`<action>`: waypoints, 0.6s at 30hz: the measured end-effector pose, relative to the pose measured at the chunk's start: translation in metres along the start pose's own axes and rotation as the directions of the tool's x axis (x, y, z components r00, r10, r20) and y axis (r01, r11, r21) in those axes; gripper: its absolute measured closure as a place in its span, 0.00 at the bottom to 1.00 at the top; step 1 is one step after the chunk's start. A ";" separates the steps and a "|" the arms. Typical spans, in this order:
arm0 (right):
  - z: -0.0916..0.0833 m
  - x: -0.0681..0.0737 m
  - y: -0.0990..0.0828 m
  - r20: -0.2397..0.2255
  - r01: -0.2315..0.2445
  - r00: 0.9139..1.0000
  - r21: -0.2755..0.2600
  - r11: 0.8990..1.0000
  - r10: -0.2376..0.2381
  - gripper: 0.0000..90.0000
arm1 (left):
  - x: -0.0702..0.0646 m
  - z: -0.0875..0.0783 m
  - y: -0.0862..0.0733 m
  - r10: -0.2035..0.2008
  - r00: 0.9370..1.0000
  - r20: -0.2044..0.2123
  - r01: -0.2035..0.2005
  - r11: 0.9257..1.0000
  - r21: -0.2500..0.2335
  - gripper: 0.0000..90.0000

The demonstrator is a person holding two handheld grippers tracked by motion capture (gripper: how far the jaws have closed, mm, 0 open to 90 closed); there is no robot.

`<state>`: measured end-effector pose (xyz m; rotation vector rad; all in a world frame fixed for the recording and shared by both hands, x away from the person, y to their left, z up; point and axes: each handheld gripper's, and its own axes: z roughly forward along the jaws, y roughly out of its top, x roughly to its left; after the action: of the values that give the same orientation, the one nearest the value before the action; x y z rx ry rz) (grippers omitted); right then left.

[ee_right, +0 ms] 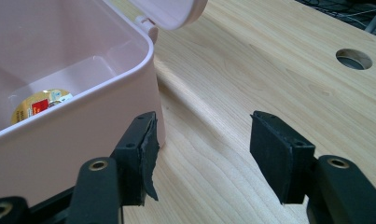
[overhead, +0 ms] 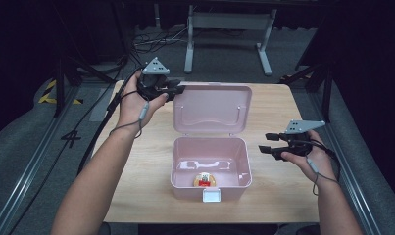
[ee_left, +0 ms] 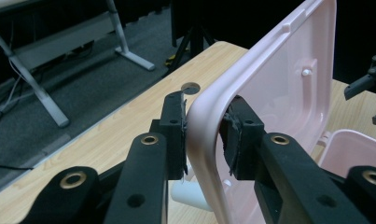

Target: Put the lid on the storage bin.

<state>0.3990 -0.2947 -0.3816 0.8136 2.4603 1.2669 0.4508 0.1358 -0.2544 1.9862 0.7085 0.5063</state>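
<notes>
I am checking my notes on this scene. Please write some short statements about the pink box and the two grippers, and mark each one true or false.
1. The pink box has its lid raised. True.
2. The left gripper has the lid's edge between its jaws. True.
3. The right gripper holds the box wall. False: its jaws are open, beside the box.
4. The box is empty. False: a small round item lies inside.

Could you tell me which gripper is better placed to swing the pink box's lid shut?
Probably the left gripper: its jaws straddle the corner rim of the upright lid. The right gripper hangs open beside the box, off the lid.
</notes>
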 end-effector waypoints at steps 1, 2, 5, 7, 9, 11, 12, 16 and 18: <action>0.000 0.000 0.000 0.001 0.001 1.000 0.000 1.000 -0.001 0.47 | -0.003 -0.003 0.000 -0.001 1.000 0.004 0.001 1.000 -0.006 0.79; -0.001 0.001 0.000 0.002 0.002 1.000 -0.002 1.000 -0.002 0.47 | -0.005 -0.005 0.000 0.000 1.000 0.008 0.000 1.000 -0.010 0.78; -0.003 0.002 0.001 0.001 0.006 1.000 -0.006 1.000 -0.006 0.47 | -0.009 -0.010 -0.002 0.015 1.000 0.012 -0.015 1.000 -0.023 0.77; -0.004 0.003 0.002 -0.008 0.002 1.000 -0.017 1.000 -0.003 0.46 | -0.011 -0.013 -0.005 0.010 1.000 0.016 -0.009 0.999 -0.036 0.75; -0.005 0.004 0.002 -0.018 -0.004 1.000 -0.024 1.000 0.004 0.46 | -0.012 -0.015 -0.008 0.009 1.000 0.027 -0.008 0.999 -0.054 0.74; -0.006 0.005 0.003 -0.019 -0.004 1.000 -0.025 1.000 0.003 0.47 | -0.014 -0.018 -0.010 0.004 0.999 0.038 -0.001 0.998 -0.064 0.73; -0.007 0.005 0.003 -0.020 -0.004 1.000 -0.026 1.000 0.004 0.47 | -0.015 -0.019 -0.011 0.002 0.999 0.047 0.001 0.998 -0.068 0.73; -0.009 0.008 0.004 -0.026 -0.002 1.000 -0.028 1.000 0.001 0.46 | -0.020 -0.025 -0.014 0.007 0.998 0.068 -0.001 0.996 -0.090 0.67; -0.009 0.008 0.005 -0.030 -0.003 1.000 -0.030 1.000 0.002 0.46 | -0.022 -0.026 -0.015 0.011 0.997 0.070 -0.005 0.996 -0.094 0.67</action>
<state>0.3902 -0.2940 -0.3724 0.7959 2.4580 1.3236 0.4148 0.1442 -0.2564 1.9100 0.6222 0.4637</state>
